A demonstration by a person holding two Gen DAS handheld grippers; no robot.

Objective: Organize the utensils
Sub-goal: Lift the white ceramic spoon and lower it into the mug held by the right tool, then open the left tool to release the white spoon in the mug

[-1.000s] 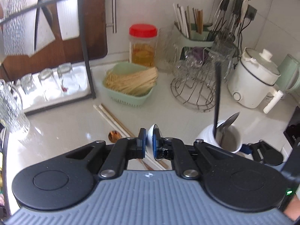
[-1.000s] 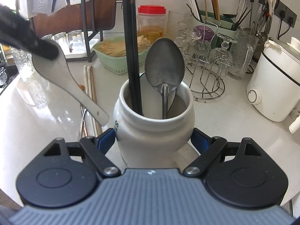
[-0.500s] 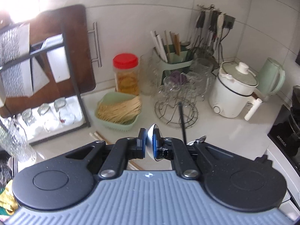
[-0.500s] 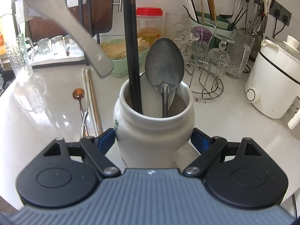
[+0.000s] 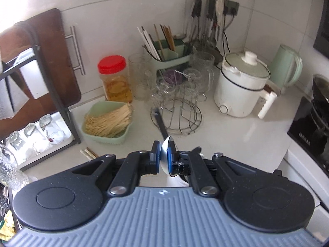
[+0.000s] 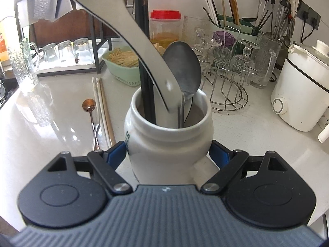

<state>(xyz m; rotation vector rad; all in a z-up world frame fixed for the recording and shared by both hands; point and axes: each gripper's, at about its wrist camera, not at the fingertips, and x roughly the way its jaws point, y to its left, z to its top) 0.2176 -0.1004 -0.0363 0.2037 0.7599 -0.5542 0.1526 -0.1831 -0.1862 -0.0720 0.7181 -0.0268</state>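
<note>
My left tongs point(image 5: 163, 158) are clamped on the bowl end of a white ceramic spoon point(image 6: 131, 41), which from the left wrist view shows only as a pale sliver pinched between the two blue pads. The right wrist view tells me what matters: the spoon's handle runs down from the upper left, slanting toward the lower right, and its tip sits right at the mouth of the white jar point(image 6: 170, 142), just inside the rim by my reading.

My right tongs point(image 6: 167, 154) are spread wide with a blue pad on each flank of the jar. They appear to be bracing it on the bench point(image 6: 51, 123), though I cannot tell how firmly the pads press.

The jar already holds a metal spoon point(image 6: 183, 68) standing bowl-up and a dark chopstick pair point(image 6: 147, 90) against the left inner wall. The handle tip lies between those two, nearly touching the metal spoon's neck. So the long axis is tilted, not plumb, and the free gap is narrow. I judge the next move calls for lowering along that slant while bringing the spoon more upright, then releasing. The risk is knocking the metal spoon aside.

A small copper spoon point(image 6: 89, 108) and pale chopsticks point(image 6: 102, 111) lie on the bench left of the jar, not yet sorted.
</note>
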